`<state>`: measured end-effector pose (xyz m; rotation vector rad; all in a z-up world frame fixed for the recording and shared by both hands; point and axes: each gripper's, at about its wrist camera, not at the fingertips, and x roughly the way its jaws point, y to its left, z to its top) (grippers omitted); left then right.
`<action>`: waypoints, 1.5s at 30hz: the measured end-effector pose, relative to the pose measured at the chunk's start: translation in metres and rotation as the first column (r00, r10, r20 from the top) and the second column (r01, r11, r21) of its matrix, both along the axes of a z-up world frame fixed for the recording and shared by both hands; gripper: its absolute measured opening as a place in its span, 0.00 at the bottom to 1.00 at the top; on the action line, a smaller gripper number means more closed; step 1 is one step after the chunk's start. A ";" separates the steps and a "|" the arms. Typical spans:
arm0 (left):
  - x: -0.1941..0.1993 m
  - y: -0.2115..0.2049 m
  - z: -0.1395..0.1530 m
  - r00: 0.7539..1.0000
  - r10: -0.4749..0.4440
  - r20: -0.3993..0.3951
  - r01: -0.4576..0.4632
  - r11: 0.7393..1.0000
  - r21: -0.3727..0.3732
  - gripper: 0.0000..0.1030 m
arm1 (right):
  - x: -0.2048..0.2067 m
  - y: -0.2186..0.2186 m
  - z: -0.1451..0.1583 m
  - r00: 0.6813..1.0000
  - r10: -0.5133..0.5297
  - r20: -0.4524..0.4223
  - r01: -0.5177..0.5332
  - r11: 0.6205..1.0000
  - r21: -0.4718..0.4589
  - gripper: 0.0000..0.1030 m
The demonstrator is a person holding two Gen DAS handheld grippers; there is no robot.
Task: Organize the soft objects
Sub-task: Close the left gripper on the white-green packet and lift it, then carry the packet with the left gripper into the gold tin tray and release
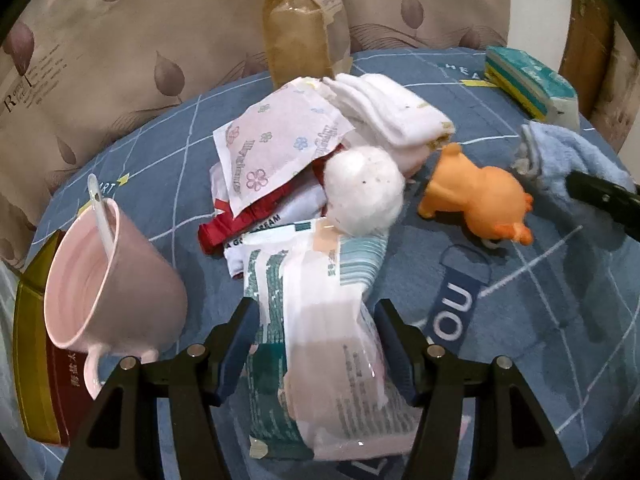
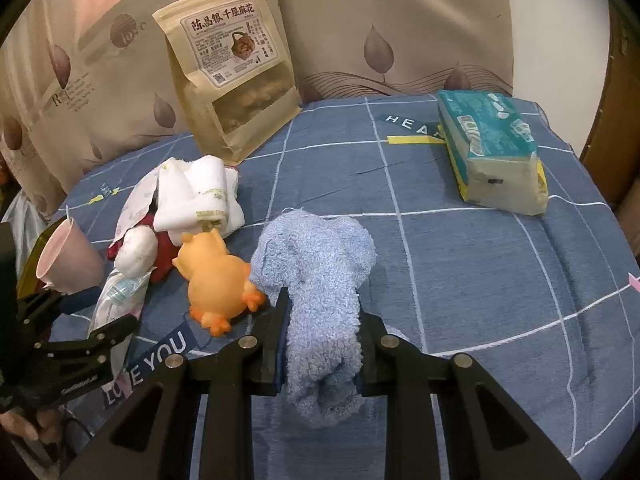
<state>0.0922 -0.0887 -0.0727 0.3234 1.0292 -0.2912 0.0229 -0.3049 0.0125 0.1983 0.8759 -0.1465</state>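
The left gripper (image 1: 316,344) has its jaws closed on a white and green plastic packet (image 1: 320,340), which lies on the blue checked cloth (image 1: 520,320) covering the tabletop. Just beyond the packet's far end sits a white fluffy ball (image 1: 362,192), touching it, and behind that a heap: a flowered paper sachet (image 1: 276,148) on top of a red and white cloth (image 1: 256,216), with folded white towels (image 1: 384,108) at the far side. To the right of the ball lies an orange rubber toy (image 1: 476,196). At the left a pink cup (image 1: 104,276) with a white spoon (image 1: 100,208) in it stands on a red and gold box (image 1: 36,360).

The right gripper (image 2: 320,332) has its jaws shut on a light blue towel (image 2: 316,280), bunched between the fingers and resting on the cloth. The orange toy touches the towel's left edge. At the far right lies a teal tissue pack (image 2: 492,148), well apart from the towel. A tan snack pouch (image 2: 232,68) stands upright at the far side, against the leaf-patterned curtain (image 2: 400,20).
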 end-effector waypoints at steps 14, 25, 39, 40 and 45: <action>-0.001 0.006 0.007 1.000 0.001 -0.018 -0.001 1.000 -0.011 0.39 | -0.002 -0.003 0.005 1.000 -0.001 0.017 0.001 1.000 0.019 0.22; -0.017 0.024 0.046 1.000 0.002 -0.010 -0.003 0.996 -0.094 0.39 | -0.002 -0.005 0.005 1.000 -0.009 0.020 0.009 1.000 0.016 0.22; 0.003 0.099 0.104 0.980 0.162 0.119 -0.154 0.985 -0.076 0.39 | 0.000 -0.010 -0.004 0.999 -0.039 -0.006 0.039 0.999 -0.002 0.22; 0.007 0.111 0.108 0.973 0.188 0.130 -0.181 0.981 -0.070 0.39 | 0.000 -0.010 -0.005 0.999 -0.040 -0.008 0.040 0.999 -0.005 0.22; 0.019 0.162 0.118 0.944 0.284 0.166 -0.283 0.959 -0.030 0.39 | 0.002 -0.010 -0.009 0.998 -0.055 -0.019 0.054 0.998 -0.019 0.22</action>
